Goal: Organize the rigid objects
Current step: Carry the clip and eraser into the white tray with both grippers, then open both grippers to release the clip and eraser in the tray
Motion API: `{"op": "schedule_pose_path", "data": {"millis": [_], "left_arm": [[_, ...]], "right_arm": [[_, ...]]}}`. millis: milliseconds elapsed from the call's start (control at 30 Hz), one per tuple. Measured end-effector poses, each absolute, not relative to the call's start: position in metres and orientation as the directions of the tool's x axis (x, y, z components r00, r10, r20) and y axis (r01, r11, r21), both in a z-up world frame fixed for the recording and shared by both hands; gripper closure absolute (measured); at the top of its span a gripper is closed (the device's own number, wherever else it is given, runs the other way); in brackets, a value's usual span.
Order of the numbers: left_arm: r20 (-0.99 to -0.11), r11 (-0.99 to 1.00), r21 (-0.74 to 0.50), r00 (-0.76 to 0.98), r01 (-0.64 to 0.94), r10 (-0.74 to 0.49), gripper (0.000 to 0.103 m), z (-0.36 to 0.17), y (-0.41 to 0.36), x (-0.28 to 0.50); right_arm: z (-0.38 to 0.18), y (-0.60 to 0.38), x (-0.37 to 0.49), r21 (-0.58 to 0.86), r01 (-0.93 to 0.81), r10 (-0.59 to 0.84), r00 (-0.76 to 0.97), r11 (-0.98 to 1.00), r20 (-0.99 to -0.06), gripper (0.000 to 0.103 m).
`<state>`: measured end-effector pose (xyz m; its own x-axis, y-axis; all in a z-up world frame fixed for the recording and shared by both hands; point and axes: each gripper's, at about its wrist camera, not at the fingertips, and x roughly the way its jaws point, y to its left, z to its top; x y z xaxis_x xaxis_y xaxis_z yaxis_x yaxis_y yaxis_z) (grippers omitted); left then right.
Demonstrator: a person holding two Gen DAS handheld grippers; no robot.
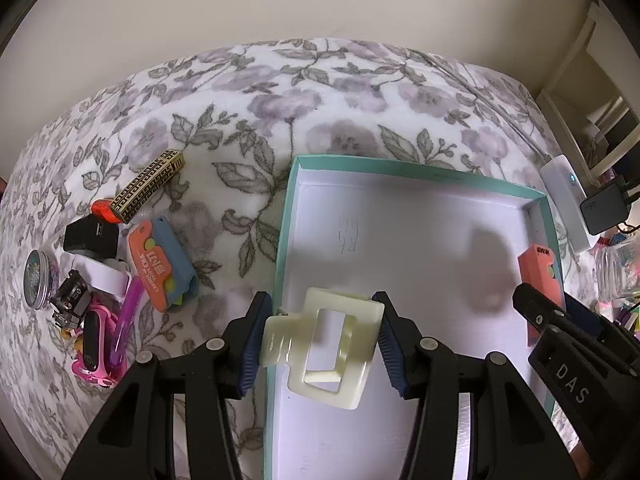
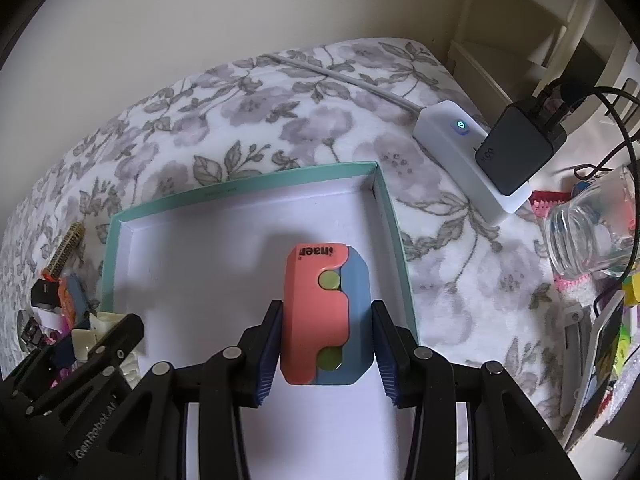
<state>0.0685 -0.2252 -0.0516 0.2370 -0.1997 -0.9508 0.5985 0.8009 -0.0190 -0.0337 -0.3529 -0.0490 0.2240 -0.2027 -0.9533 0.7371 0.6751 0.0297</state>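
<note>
At the left of the left wrist view, a clutter (image 1: 108,276) of small things lies on the floral cloth (image 1: 280,92). In the lower middle, the left gripper (image 1: 320,340) pinches a cream hair clip (image 1: 320,344) over the near left edge of the teal box (image 1: 420,172). In the right wrist view, the right gripper (image 2: 326,344) clamps a coral-and-blue case (image 2: 320,312) over the box's white floor, near its right wall. A charger (image 2: 516,152) sits at upper right.
</note>
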Motion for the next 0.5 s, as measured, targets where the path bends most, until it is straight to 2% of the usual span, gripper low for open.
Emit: {"op": "schedule_pose_path", "data": {"millis": [367,500], "left_arm": [[-0.945,0.786,-0.036,0.235,0.617,-0.228,0.048,-0.042,-0.229,0.064],[-0.940,0.789,-0.041,0.245,0.614,-0.239,0.041,-0.036,-0.229,0.063]], "right_arm": [[-0.043,-0.352,-0.035,0.004,0.733,-0.222,0.211,0.680,-0.952,0.058],[-0.039,-0.352,-0.036,-0.003,0.731,-0.233,0.214,0.682,-0.949,0.052]]}}
